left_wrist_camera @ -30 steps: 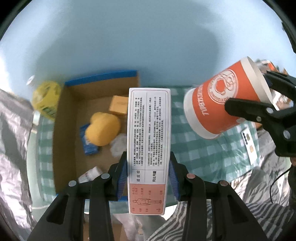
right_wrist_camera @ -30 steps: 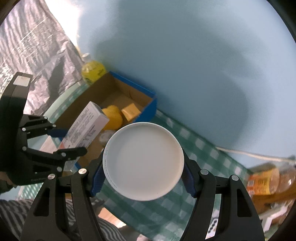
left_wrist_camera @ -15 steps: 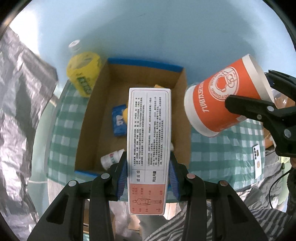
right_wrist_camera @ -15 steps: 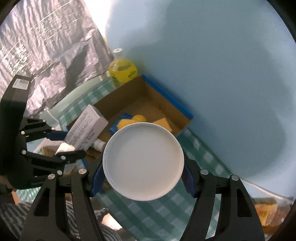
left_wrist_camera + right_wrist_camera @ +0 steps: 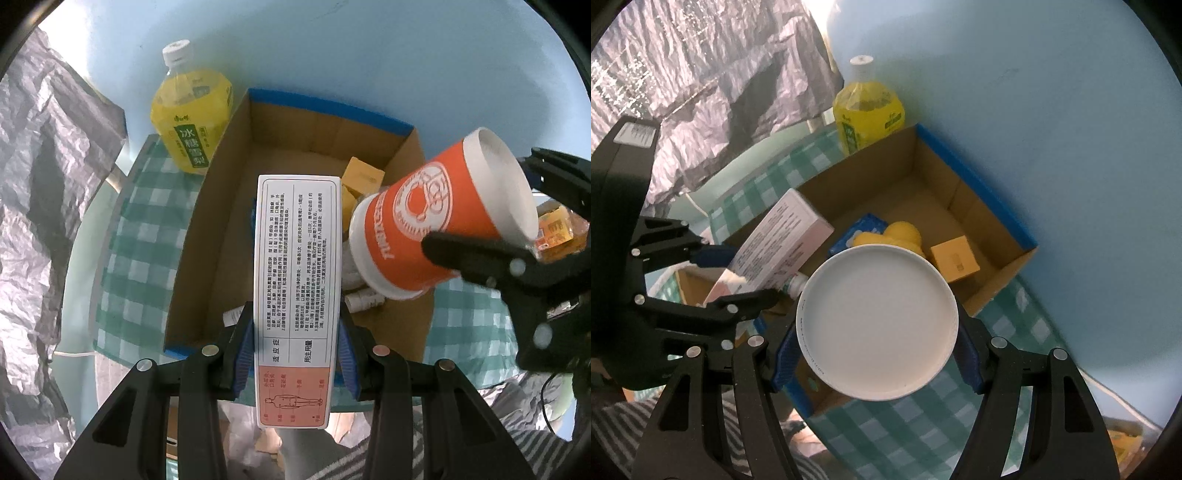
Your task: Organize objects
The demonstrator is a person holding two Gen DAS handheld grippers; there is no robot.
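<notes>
My left gripper (image 5: 295, 354) is shut on a long white medicine box (image 5: 295, 280) with an orange end, held above the near side of an open cardboard box (image 5: 221, 221). My right gripper (image 5: 877, 354) is shut on an orange-and-white paper cup (image 5: 439, 218), whose white base (image 5: 877, 325) faces the right wrist camera. The cup hovers over the cardboard box's right side. Inside the box lie a yellow duck (image 5: 905, 234), a small orange carton (image 5: 955, 258), a blue packet (image 5: 862, 227) and a small white bottle (image 5: 365, 302).
A yellow drink bottle (image 5: 192, 118) stands just behind the cardboard box's left corner. The box sits on a green checked tablecloth (image 5: 136, 240) against a light blue wall. Crinkled silver foil (image 5: 33, 184) hangs at the left. An orange bottle (image 5: 557, 229) lies at the right.
Both grippers have moved forward over the cardboard box with their loads. The box and yellow bottle now appear larger and nearer, and the cup hangs over the box's right side.
</notes>
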